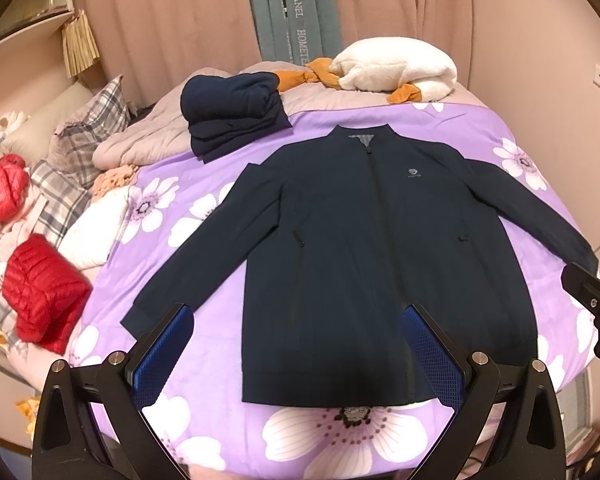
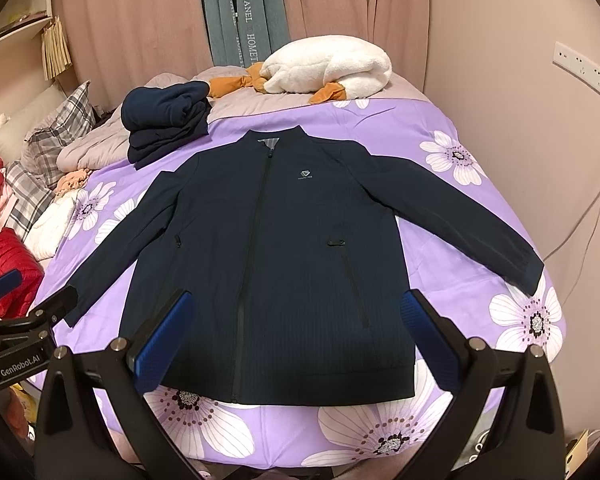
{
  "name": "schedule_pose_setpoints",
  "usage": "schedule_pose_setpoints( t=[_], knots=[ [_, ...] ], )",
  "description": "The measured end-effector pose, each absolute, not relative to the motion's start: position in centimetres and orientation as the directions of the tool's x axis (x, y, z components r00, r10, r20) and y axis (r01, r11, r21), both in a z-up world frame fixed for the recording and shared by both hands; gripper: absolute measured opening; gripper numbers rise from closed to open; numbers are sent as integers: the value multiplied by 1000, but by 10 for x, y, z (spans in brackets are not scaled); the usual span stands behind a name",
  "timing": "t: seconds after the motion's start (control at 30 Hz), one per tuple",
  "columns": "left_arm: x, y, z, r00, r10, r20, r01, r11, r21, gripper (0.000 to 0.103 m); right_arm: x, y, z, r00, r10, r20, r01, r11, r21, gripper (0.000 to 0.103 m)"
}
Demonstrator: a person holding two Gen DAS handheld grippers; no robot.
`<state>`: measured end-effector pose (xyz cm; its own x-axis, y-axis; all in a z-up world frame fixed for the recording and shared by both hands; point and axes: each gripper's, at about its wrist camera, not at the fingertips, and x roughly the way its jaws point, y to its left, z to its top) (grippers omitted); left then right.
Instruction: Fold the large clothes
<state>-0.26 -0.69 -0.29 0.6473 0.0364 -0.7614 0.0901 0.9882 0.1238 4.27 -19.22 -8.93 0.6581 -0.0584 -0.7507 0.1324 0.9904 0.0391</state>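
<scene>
Currently both sets of fingers are spread wide, nothing between them. My left gripper point(image 1: 298, 344) hovers over the lower hem of the navy jacket point(image 1: 352, 240), blue pads point(image 1: 166, 354) facing in; the left pad sits just off the jacket's near sleeve cuff, the right pad over the body panel. My right gripper point(image 2: 300, 328) hangs the same way above the hem on the other side, pads point(image 2: 162, 330) apart, jacket point(image 2: 284, 248) framed between them. No contact with the fabric that I can see.

Jacket lies flat, front up, zipped, collar pointing away from the fingers, both sleeves angled outward and down. It rests on the purple floral bedsheet point(image 1: 172, 216), hem near the bed's close edge.

Beyond the collar, to the left: a folded stack of dark blue clothes point(image 1: 236, 114). Further out past that, a white plush toy point(image 1: 400, 64) with orange parts, then pink curtains point(image 1: 172, 12).

Far left of my left fingers: a folded red puffer jacket point(image 1: 44, 292) and plaid pillows point(image 1: 88, 128). The other gripper's body shows at each frame edge.
</scene>
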Motion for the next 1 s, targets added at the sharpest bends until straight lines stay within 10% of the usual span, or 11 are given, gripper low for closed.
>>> schedule_pose_setpoints(
  t=[1.0],
  knots=[
    [0, -6, -3, 649, 42, -760, 88, 988, 130, 103, 43, -191, -92, 653, -50, -755, 128, 991, 45, 103]
  ],
)
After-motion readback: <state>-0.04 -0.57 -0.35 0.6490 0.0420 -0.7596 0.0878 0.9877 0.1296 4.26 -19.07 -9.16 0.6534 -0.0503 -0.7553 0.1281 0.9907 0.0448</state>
